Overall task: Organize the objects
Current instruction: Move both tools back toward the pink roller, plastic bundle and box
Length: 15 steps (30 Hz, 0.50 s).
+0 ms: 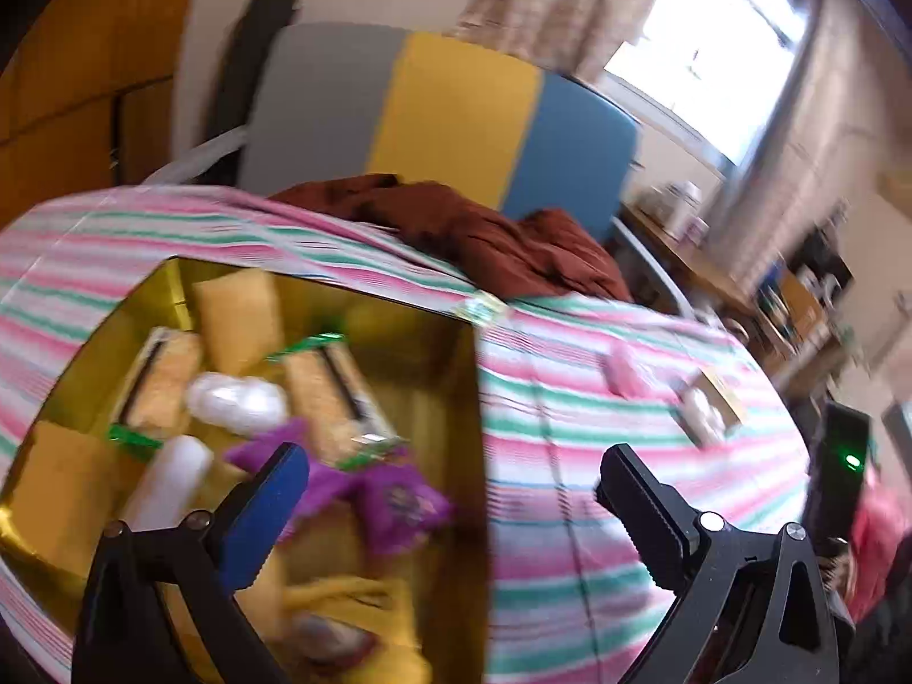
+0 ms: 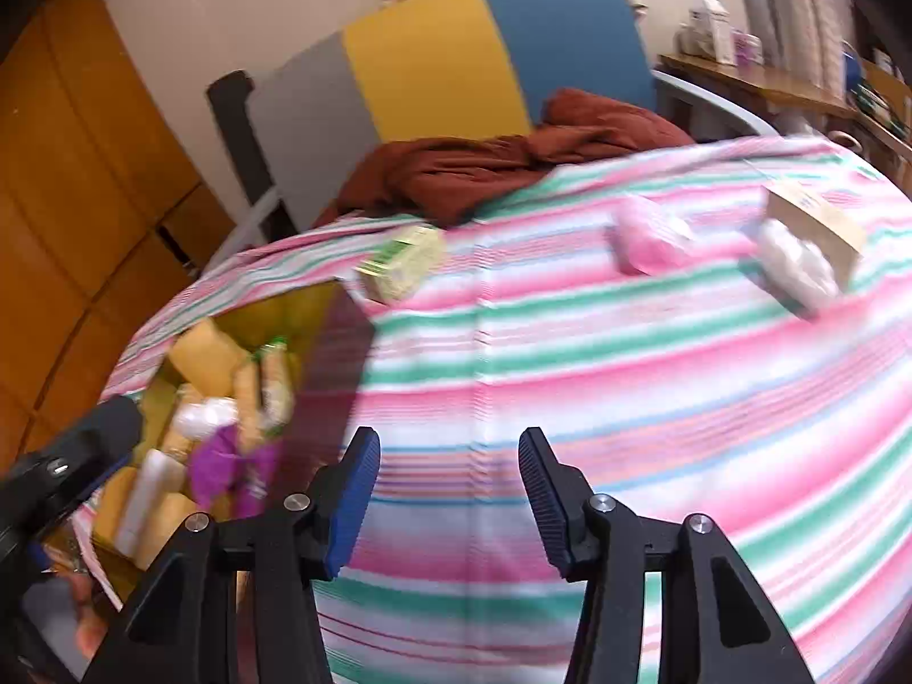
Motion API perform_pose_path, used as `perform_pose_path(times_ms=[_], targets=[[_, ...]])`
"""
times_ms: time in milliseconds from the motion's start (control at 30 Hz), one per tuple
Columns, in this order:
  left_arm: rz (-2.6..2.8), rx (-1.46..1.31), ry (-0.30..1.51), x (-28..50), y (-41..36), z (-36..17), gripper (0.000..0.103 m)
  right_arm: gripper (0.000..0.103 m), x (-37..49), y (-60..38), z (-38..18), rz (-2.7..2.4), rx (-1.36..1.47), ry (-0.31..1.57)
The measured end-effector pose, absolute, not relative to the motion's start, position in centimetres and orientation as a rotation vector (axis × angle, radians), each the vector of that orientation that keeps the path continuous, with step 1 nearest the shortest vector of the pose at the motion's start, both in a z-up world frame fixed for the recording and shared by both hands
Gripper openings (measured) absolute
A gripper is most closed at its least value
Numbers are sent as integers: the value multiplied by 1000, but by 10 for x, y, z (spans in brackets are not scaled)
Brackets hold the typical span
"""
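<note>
Both grippers' fingers (image 1: 644,499) apart (empty)

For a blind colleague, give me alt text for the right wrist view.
Empty open right gripper over a striped tablecloth; gold box of snacks at left, loose green packet and pink packet beyond.

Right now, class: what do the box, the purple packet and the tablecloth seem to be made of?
Box: probably cardboard with shiny gold lining; flat, reflective walls.
Purple packet: likely glossy plastic film; crinkled, twisted end.
Tablecloth: woven fabric, matte; striped, with a crease.
</note>
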<state>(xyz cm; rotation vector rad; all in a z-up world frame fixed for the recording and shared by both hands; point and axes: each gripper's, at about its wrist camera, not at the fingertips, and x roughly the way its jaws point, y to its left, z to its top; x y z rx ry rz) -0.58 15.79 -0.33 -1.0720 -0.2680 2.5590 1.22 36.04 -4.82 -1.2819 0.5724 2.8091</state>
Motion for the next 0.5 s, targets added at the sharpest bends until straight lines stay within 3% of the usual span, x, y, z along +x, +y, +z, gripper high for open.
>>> perform_pose_path(times_ms=[267,500], targets=[[2378,-1128,-72,20,228,-18,103,51,51,411,-75,2676,-1269,548],[2329,-1236,-42,17,257,-41,103,51,78,455,-85,2613,-1180,591]])
